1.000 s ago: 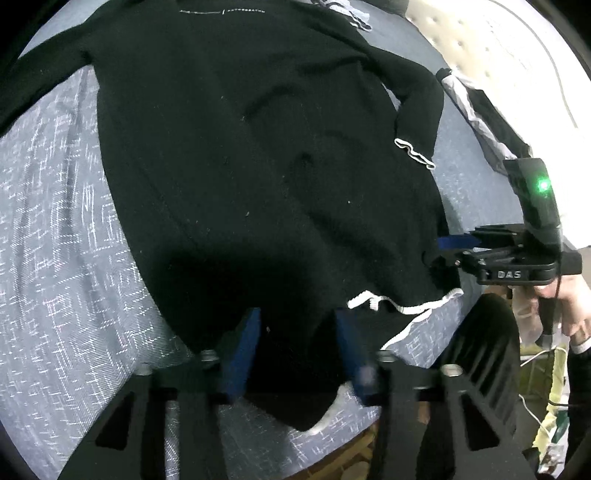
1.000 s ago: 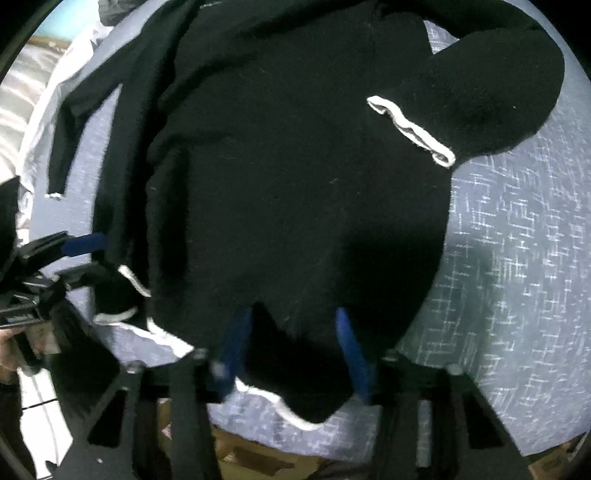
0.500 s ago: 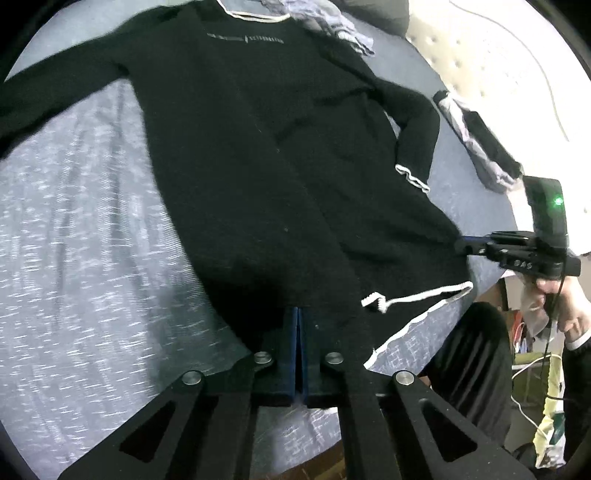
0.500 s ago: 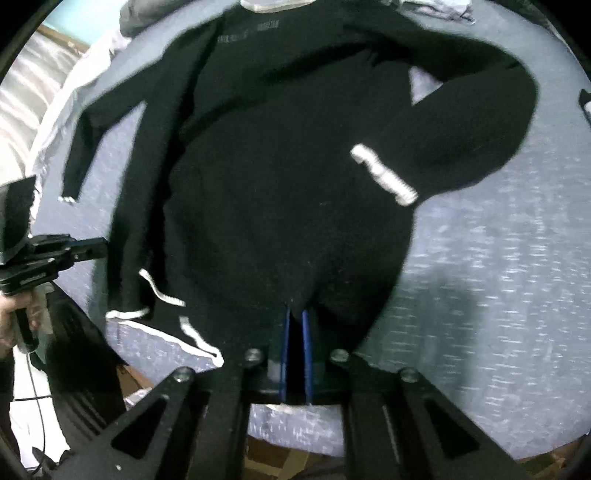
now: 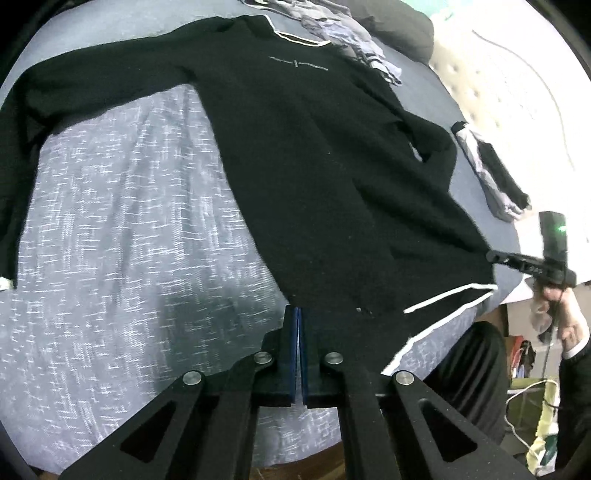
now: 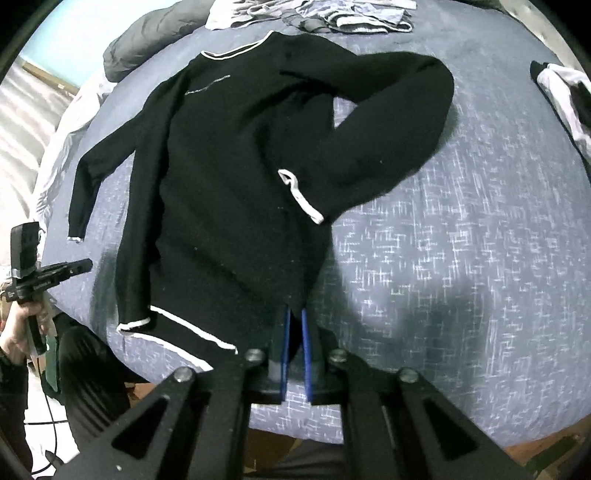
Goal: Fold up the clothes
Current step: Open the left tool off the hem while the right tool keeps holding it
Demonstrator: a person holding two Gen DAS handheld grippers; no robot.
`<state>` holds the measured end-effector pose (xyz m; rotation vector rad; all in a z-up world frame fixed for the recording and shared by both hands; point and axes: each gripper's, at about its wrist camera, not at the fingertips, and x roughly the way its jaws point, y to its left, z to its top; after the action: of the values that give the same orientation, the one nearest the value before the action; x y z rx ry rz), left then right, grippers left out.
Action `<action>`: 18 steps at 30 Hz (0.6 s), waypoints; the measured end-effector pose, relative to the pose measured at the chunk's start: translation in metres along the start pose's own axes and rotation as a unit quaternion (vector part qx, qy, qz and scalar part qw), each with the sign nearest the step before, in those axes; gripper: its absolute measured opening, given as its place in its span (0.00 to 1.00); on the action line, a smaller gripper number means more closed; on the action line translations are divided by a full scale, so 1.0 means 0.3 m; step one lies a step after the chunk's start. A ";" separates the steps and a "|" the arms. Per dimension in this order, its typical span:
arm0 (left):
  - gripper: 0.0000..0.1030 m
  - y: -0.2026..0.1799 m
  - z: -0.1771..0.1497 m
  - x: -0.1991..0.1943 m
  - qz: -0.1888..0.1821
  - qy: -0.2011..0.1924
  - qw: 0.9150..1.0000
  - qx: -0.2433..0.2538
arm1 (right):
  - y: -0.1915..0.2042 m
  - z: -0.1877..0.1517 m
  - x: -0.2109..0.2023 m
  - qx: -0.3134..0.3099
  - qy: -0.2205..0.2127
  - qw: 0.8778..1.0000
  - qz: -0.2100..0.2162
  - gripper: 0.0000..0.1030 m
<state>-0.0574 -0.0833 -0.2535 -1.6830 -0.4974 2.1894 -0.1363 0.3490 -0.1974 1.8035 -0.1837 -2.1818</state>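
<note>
A black sweater (image 5: 303,155) with white trim lies face up on a blue-grey bedspread (image 5: 122,240). My left gripper (image 5: 297,314) is shut on its lower left edge, the fabric running taut up to the pads. My right gripper (image 6: 294,317) is shut on the lower right edge of the sweater (image 6: 229,177), with black cloth pinched between the blue pads. Each gripper shows in the other's view: the right gripper (image 5: 493,254) at the sweater's far corner, the left gripper (image 6: 86,264) at its left side. One sleeve is folded across the body, white cuff (image 6: 301,197) showing.
A pile of loose clothes (image 6: 332,14) and a dark pillow (image 6: 147,40) lie beyond the collar. A folded black-and-white garment (image 5: 491,177) sits at the bed's right side. The person's dark trouser leg (image 5: 469,373) stands at the bed's near edge (image 6: 369,439).
Both grippers went from open around the hem to shut on it, then rose and pulled back. The sweater's lower part now hangs taut, and the collar has come into view.
</note>
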 end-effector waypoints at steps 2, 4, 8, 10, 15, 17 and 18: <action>0.02 -0.038 -0.003 0.015 -0.012 0.010 1.000 0.009 | 0.006 -0.005 0.011 -0.001 0.003 1.000 0.003 0.05; 0.10 -0.092 -0.006 0.042 -0.016 0.024 0.999 0.027 | 0.023 -0.007 0.030 -0.002 0.005 1.000 0.001 0.05; 0.50 -0.167 -0.012 0.109 -0.030 0.041 0.998 0.032 | 0.017 -0.001 0.029 0.002 0.007 1.000 0.001 0.05; 0.50 -0.199 -0.012 0.146 -0.032 0.049 0.998 0.035 | 0.011 -0.004 0.032 0.004 0.008 1.000 0.002 0.05; 0.58 -0.251 0.007 0.218 -0.016 0.054 0.998 0.035 | 0.000 -0.016 0.050 0.003 0.014 1.000 0.008 0.05; 0.59 -0.263 0.011 0.253 -0.004 0.059 0.998 0.033 | -0.001 -0.017 0.050 0.002 0.015 1.000 0.010 0.05; 0.59 -0.269 0.013 0.275 0.002 0.064 0.997 0.031 | -0.002 -0.016 0.049 0.002 0.015 1.000 0.010 0.05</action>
<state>-0.0774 0.0260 -0.2851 -1.7776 -0.3872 2.0625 -0.1342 0.3454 -0.2123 1.8262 -0.1988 -2.1416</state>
